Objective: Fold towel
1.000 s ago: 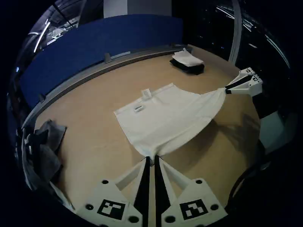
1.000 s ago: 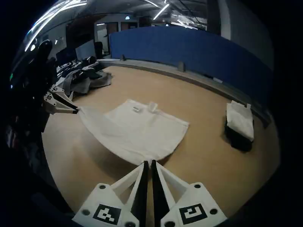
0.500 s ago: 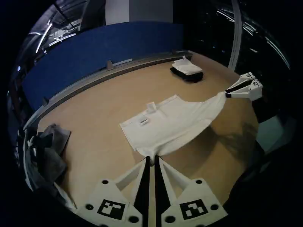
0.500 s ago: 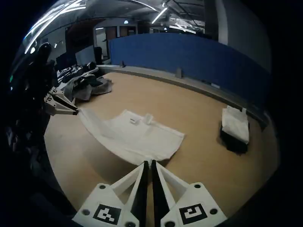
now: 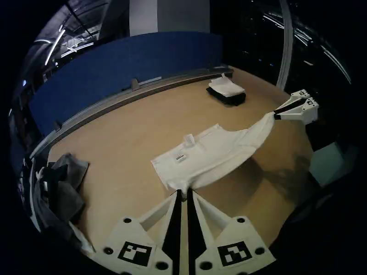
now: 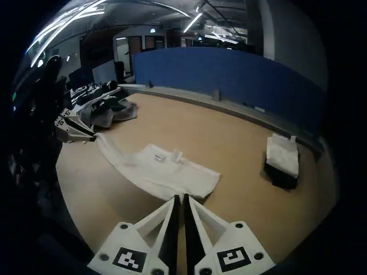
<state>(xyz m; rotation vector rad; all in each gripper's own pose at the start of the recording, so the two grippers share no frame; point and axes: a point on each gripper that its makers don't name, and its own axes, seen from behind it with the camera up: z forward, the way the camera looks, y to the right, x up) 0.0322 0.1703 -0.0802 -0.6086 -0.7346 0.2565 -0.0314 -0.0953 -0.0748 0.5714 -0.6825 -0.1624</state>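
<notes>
Hanging by two near corners, the white towel has its far part flat on the wooden table, with small tags showing on top. Its near edge is raised off the surface. Left gripper: fingers closed together, pinching one corner. Right gripper: fingers likewise closed, pinching the other corner, the cloth drawn taut between the two. A stack of folded cloths sits well apart, near the table's far edge. A grey heap of clothing lies off to the side. A blue partition stands behind.
</notes>
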